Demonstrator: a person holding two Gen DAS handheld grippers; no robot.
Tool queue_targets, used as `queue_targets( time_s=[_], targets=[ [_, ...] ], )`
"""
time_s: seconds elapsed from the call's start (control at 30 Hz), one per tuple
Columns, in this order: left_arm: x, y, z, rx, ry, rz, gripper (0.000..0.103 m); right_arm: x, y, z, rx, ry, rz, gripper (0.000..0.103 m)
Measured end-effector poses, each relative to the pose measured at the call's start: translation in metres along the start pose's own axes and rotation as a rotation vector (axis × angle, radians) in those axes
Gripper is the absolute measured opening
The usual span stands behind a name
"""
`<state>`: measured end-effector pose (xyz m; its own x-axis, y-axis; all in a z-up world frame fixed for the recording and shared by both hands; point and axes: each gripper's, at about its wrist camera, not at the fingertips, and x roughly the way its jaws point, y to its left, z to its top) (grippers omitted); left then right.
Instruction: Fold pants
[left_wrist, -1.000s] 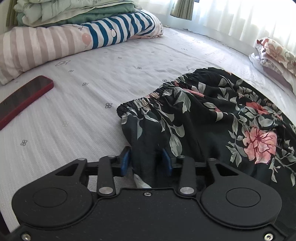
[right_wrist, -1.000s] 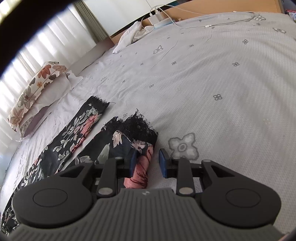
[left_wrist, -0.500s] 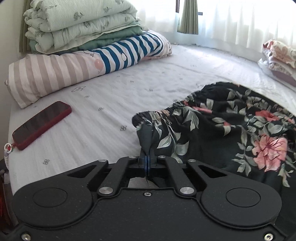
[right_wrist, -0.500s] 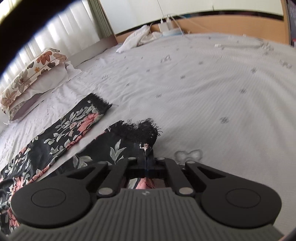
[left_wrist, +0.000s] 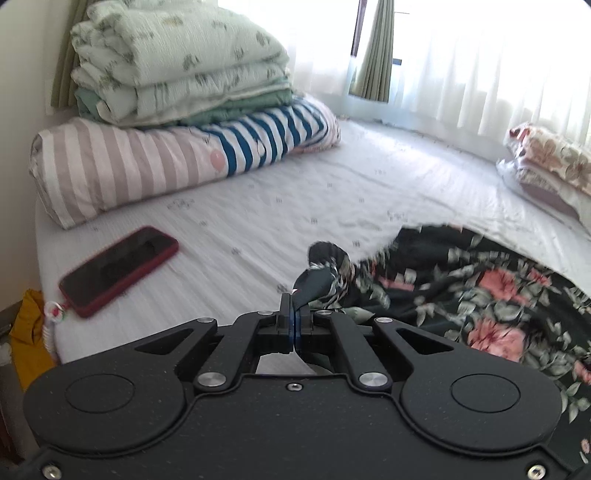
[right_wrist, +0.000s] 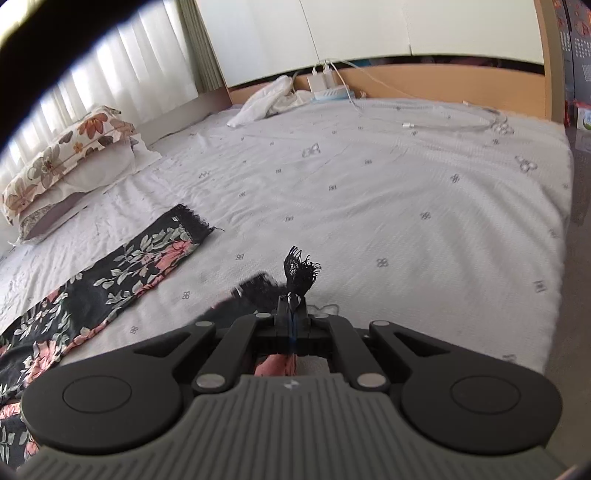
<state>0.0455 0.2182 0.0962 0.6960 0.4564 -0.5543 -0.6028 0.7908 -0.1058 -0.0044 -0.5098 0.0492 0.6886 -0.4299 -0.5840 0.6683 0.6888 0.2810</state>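
Note:
Black floral pants (left_wrist: 480, 295) lie spread on the white bed sheet (left_wrist: 295, 192). My left gripper (left_wrist: 294, 306) is shut on the near corner of their gathered waistband, and the pinched cloth bunches up just past the tips. In the right wrist view my right gripper (right_wrist: 293, 306) is shut on the black lace hem of the near leg, whose fringe (right_wrist: 301, 269) sticks up above the fingers. The other leg (right_wrist: 110, 280) stays flat on the sheet to the left, its lace hem pointing toward the headboard.
A red phone (left_wrist: 118, 269) lies on the sheet to the left of the waistband. Behind it sit striped pillows (left_wrist: 147, 162) under folded quilts (left_wrist: 177, 62). Floral pillows (right_wrist: 66, 155) rest by the curtains. A white cloth (right_wrist: 266, 99) and charging cables (right_wrist: 443, 118) lie near the headboard.
Both grippers went from open around the cloth to shut on it. Both have since risen, lifting the waistband corner and the leg hem off the sheet.

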Motion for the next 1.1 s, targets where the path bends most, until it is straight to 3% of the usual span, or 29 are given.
queue_targets(
  time_s=[0.27,0.4,0.5,0.53,0.6,0.67,0.7,0.93,1.1],
  targets=[
    [-0.038,0.046,-0.001,0.002,-0.006,-0.001,0.003,-0.044,-0.018,-0.009,-0.043,-0.021,0.008,0.003],
    [-0.027,0.053,-0.02,0.076,0.053,0.024,0.005,-0.038,-0.028,-0.022,-0.067,0.029,-0.02,0.003],
    [-0.019,0.051,-0.034,0.104,0.09,0.044,0.015,-0.028,-0.029,-0.033,-0.091,0.07,-0.05,0.008],
    [-0.018,0.05,-0.036,0.113,0.095,0.051,0.018,-0.026,-0.029,-0.035,-0.097,0.076,-0.051,0.023],
    [-0.016,0.048,-0.038,0.129,0.1,0.061,0.029,-0.026,-0.027,-0.037,-0.109,0.082,-0.055,0.044],
    [-0.018,0.044,-0.039,0.131,0.099,0.059,0.053,-0.029,-0.022,-0.036,-0.135,0.071,-0.062,0.06],
    [-0.019,0.043,-0.038,0.126,0.094,0.052,0.057,-0.029,-0.022,-0.036,-0.135,0.071,-0.062,0.067],
    [-0.03,0.037,-0.02,0.088,0.026,-0.001,0.099,-0.044,-0.013,-0.024,-0.147,0.034,-0.054,0.083],
    [-0.035,0.031,-0.01,0.081,-0.034,0.03,0.103,-0.049,0.007,-0.024,-0.151,0.051,0.038,0.084]
  ],
)
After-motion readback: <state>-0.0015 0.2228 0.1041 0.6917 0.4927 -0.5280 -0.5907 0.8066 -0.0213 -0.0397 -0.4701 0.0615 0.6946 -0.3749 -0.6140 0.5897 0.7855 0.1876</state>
